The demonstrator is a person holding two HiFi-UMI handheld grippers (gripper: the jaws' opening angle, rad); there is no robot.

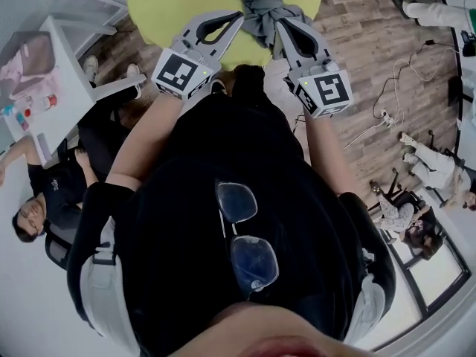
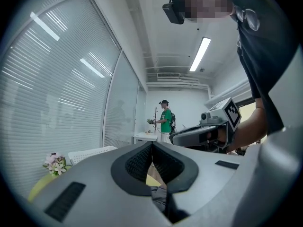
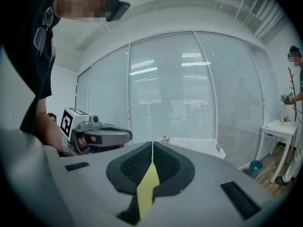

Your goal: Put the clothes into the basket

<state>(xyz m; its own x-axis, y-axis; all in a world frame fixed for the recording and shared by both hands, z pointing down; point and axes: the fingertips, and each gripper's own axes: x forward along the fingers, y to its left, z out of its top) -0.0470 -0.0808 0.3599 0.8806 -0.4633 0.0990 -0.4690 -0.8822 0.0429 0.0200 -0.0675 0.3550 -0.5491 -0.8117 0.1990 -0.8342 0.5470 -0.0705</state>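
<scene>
Wood-plank floor (image 1: 357, 43) surrounds a round yellow-green table (image 1: 163, 6), and tall windows with white blinds (image 3: 175, 89) close off the room behind it. On that table a grey garment (image 1: 262, 6) lies crumpled, right of the middle and reaching to the near edge. Both claws are held out over that near edge, one at either side of the cloth. The left gripper (image 1: 238, 15) has its tips right beside the garment's left side. In its own view the jaws meet at the tips with nothing pinched between them, and grey cloth and yellow tabletop show through the gap lower down, beneath the claw. The right gripper (image 1: 282, 22) sits at the garment's right side, also fully closed and holding nothing, with only a sliver of yellow tabletop showing through the slot behind its pads. Whether either tip touches the fabric cannot be told. A white perforated basket (image 3: 199, 145) stands beyond the claws toward the table's far edge, a small bunch of flowers (image 3: 164, 139) just beside it; whether it rests on the table is unclear. Off to the side a person in a green shirt (image 2: 165, 121) stands by a small white table (image 2: 144, 137), with a blue bin (image 3: 254, 168) on the floor near it, and a seated person (image 1: 44, 192) is by a white desk (image 1: 56, 58).
</scene>
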